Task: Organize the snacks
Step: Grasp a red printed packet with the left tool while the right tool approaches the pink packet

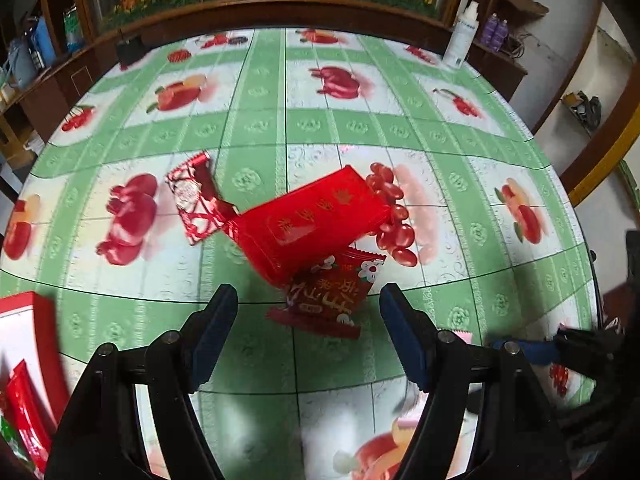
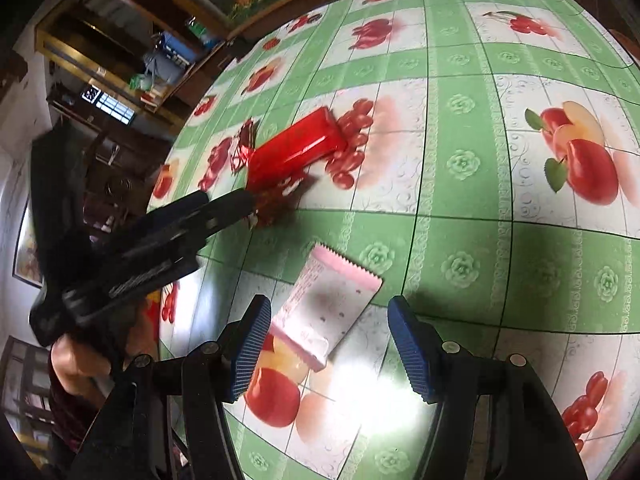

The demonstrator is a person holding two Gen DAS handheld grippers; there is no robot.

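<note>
at frame centre of the left wrist view, a glossy red rectangular snack box (image 1: 316, 224) lies on the green fruit-print worktop (image 1: 440, 120), overlapping a red flowered wrapper (image 1: 332, 296); left claw (image 1: 308, 336) open, empty. lower centre of the right view, a pink-edged white sachet (image 2: 324, 304) lies ahead of the open, empty right claw (image 2: 330, 346).

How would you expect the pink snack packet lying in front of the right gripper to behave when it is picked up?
The pink snack packet is a flat sealed wrapper with crimped ends, so it is probably light and somewhat floppy. Its glossy film may slip between the pads. Lying flat on the tablecloth, it should not roll.
</note>
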